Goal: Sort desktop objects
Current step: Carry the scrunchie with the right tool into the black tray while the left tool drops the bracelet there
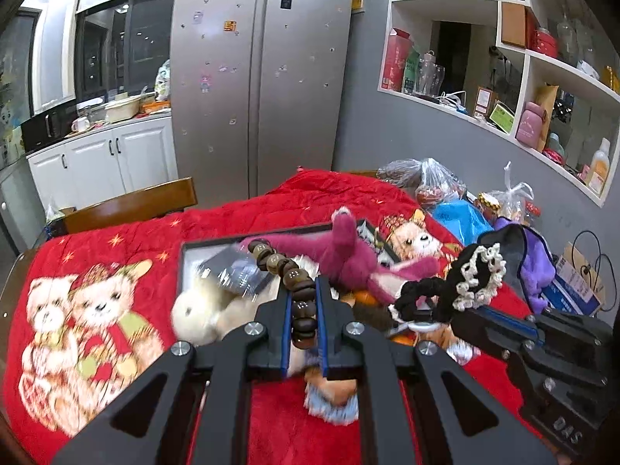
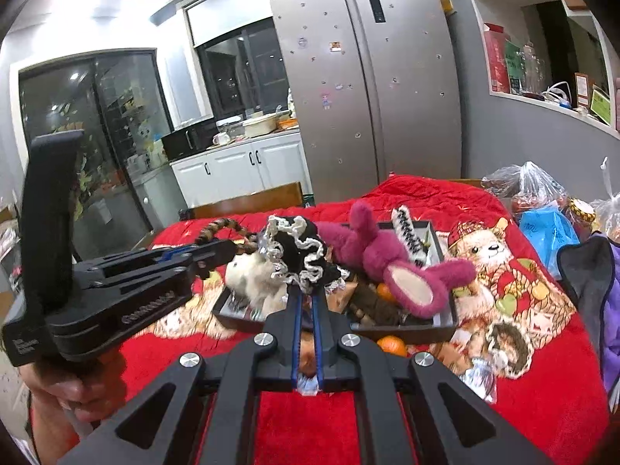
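Note:
My left gripper (image 1: pixel 303 290) is shut on a brown wooden bead bracelet (image 1: pixel 286 271) and holds it above a dark tray (image 1: pixel 217 241). The bracelet also shows in the right wrist view (image 2: pixel 217 228). My right gripper (image 2: pixel 306 290) is shut on a black scrunchie with a white lace edge (image 2: pixel 298 252), also held above the tray (image 2: pixel 441 325); it shows in the left wrist view (image 1: pixel 465 279). In the tray lie a magenta plush bear (image 1: pixel 348 252), a white plush toy (image 1: pixel 201 310), a dark wrapped box (image 1: pixel 236 267) and oranges (image 2: pixel 387 292).
The tray sits on a red blanket with cartoon bears (image 1: pixel 97 310). An orange (image 2: pixel 391 345) lies beside the tray. Plastic bags (image 1: pixel 438 182), a blue bag (image 1: pixel 461 217) and purple cloth (image 1: pixel 531 263) crowd the right. A wooden chair (image 1: pixel 131 203) stands behind the table.

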Tool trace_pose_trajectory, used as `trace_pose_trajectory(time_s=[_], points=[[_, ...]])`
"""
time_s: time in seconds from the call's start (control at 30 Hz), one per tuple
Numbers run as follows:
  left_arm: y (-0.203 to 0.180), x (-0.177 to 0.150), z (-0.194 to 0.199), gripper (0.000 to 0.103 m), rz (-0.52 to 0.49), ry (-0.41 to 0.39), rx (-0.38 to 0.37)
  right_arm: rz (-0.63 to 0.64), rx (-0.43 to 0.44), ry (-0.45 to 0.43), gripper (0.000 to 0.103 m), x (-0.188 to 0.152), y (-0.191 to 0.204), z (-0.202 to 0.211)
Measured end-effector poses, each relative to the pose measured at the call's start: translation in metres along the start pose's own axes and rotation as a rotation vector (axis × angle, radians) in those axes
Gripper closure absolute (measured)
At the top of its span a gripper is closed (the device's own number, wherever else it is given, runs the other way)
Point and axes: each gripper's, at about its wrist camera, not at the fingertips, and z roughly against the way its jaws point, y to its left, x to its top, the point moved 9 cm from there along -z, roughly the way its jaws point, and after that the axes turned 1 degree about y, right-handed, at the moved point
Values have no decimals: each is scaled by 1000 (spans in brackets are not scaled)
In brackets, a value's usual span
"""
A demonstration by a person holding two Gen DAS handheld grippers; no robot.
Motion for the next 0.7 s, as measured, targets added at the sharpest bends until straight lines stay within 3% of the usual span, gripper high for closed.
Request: trace_pose_trajectory(time_s=[0.3, 0.47, 0.7], points=[[-25, 30, -63, 92, -5, 28, -66, 25, -60, 8, 98, 50, -29, -26], [-36, 22, -96, 92, -2, 76, -90, 30, -104, 25, 98, 68, -56, -53], [-52, 6, -118, 92, -82, 110, -88, -19, -121, 60, 98, 70, -91, -95]])
